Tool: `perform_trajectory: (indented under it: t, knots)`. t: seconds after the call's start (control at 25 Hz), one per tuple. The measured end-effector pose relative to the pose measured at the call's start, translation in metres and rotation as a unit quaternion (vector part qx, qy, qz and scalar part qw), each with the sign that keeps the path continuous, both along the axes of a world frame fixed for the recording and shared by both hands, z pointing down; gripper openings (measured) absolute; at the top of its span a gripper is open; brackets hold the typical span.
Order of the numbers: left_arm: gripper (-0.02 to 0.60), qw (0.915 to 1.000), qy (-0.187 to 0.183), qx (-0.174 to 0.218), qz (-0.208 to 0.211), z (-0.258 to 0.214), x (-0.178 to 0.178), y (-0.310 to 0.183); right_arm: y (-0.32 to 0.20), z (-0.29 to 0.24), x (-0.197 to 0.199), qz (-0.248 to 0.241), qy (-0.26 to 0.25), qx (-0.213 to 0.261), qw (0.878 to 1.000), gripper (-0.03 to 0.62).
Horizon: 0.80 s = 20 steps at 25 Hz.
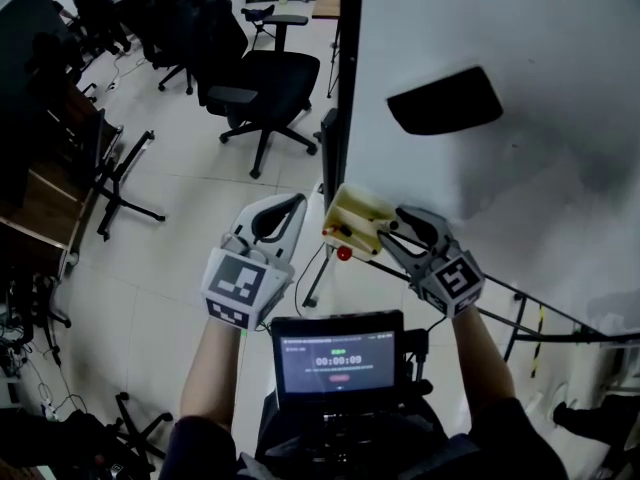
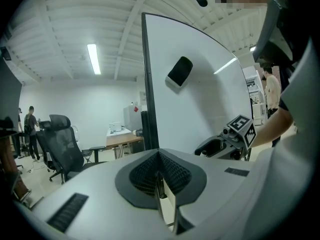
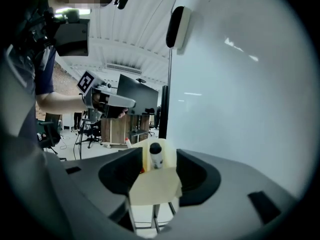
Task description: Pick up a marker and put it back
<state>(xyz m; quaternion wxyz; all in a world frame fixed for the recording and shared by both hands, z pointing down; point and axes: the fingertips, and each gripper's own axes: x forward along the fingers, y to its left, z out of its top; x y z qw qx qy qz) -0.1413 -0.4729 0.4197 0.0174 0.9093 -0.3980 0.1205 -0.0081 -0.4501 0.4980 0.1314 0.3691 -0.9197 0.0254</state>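
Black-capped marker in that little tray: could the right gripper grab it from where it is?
Probably yes. The right gripper has its jaws wide open, and the marker stands upright straight ahead of them, its cap above the front wall of the tray. Nothing else seems to be in the way.

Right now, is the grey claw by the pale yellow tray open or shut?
Open: the right gripper has its jaws wide apart; the pale yellow tray and its black-capped white marker show in the gap, untouched.

black-capped white marker (image 3: 155,156) stands upright in the cream tray (image 3: 152,184).
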Motion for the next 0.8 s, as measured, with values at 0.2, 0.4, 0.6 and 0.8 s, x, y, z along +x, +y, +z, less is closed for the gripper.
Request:
perform_trajectory:
  t: [0.2, 0.4, 0.6, 0.8]
  knots:
    - [0.0, 1.0, -0.004, 0.002, -0.008, -0.003, -0.004, 0.002, -0.001, 0.001, -0.002, 0.002, -0.008, -0.005, 1.0, 0.196]
    - [0.0, 0.9999, -0.008, 0.0, -0.011, 0.0, -0.006, 0.004, -0.004, 0.003, -0.002, 0.009, -0.003, 0.014, 1.0, 0.087]
    - [0.0, 0.9999, -0.005, 0.002, -0.012, -0.002, -0.007, 0.005, -0.005, 0.002, -0.002, 0.01, 0.011, 0.021, 1.0, 0.089]
    - [0.0, 0.9998, 0.003, 0.002, -0.018, -0.004, -0.012, 0.005, -0.004, -0.011, -0.003, 0.02, 0.023, 0.045, 0.999, 0.088]
